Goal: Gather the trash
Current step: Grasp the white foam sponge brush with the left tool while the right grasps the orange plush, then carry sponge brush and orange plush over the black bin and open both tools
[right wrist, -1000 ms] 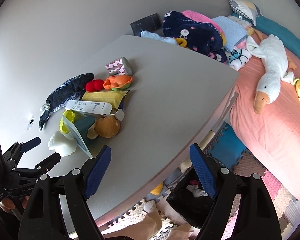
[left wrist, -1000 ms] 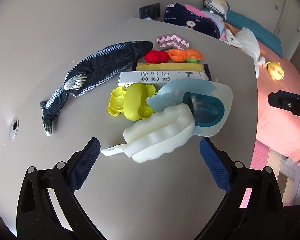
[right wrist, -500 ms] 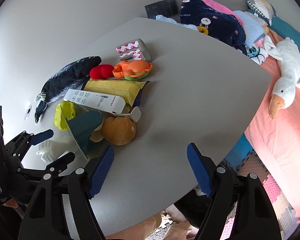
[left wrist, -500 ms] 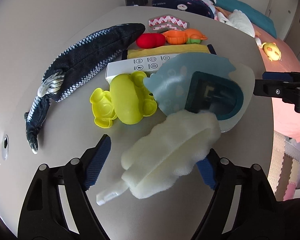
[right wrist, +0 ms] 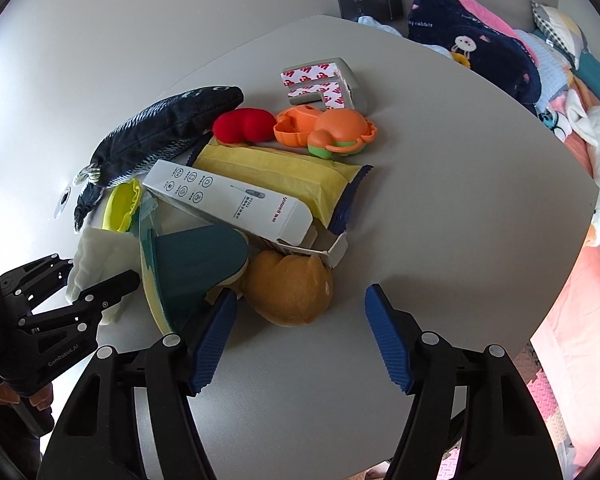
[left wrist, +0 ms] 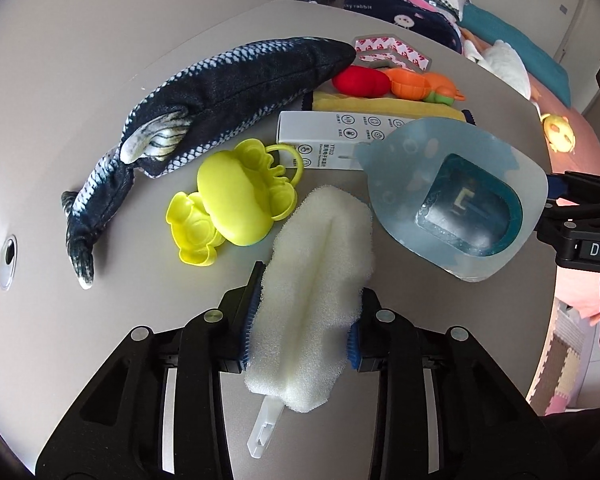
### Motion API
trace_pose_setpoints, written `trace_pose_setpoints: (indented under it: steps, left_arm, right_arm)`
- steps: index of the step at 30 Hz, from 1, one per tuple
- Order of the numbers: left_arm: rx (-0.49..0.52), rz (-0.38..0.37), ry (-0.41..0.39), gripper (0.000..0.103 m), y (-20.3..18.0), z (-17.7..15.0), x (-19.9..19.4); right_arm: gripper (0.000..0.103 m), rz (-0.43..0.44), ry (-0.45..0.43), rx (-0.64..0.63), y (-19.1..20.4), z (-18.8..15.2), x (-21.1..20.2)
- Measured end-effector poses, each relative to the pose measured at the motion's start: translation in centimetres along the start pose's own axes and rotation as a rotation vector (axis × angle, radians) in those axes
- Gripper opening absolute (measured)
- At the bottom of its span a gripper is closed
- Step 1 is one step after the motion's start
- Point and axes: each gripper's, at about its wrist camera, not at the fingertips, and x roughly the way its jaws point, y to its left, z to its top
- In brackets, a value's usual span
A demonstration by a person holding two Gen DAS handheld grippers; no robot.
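Observation:
My left gripper [left wrist: 302, 324] is shut on a white foam piece [left wrist: 320, 280] lying on the grey table [left wrist: 100, 340]; the foam also shows at the left of the right wrist view [right wrist: 96, 252]. A blue-green plastic blister pack [left wrist: 460, 200] lies just right of it, next to a white thermometer box [left wrist: 332, 136] and a yellow packet [left wrist: 380, 106]. My right gripper [right wrist: 300, 336] is open and empty, hovering near an orange-brown plush [right wrist: 290, 288] and the blister pack [right wrist: 188, 268].
A plush fish [left wrist: 220, 92], a yellow crab toy [left wrist: 232, 204], a red plush [left wrist: 360, 80], an orange toy [left wrist: 424, 86] and a red-patterned grey block [right wrist: 324, 84] lie on the table. A bed with pink sheet [right wrist: 580, 280] lies to the right.
My left gripper has moved forward and closed on the white foam piece. My right gripper has moved closer to the pile, over the table.

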Motion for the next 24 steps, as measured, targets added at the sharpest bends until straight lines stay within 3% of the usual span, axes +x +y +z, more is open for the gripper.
trace_pose_setpoints:
  steps: [5, 13, 24]
  left_arm:
    - [-0.024, 0.014, -0.005, 0.034, 0.4, -0.5, -0.8]
    - [-0.059, 0.003, -0.017, 0.032, 0.2, -1.0, -2.0]
    - [-0.042, -0.012, -0.066, 0.032, -3.4, -1.3, -4.3]
  right_arm:
    - [0.048, -0.023, -0.005, -0.054, 0.8, 0.4, 0.4]
    - [0.048, -0.010, -0.009, -0.052, 0.5, -0.2, -0.8]
    - [0.048, -0.002, -0.065, -0.032, -1.5, -2.1, -5.1]
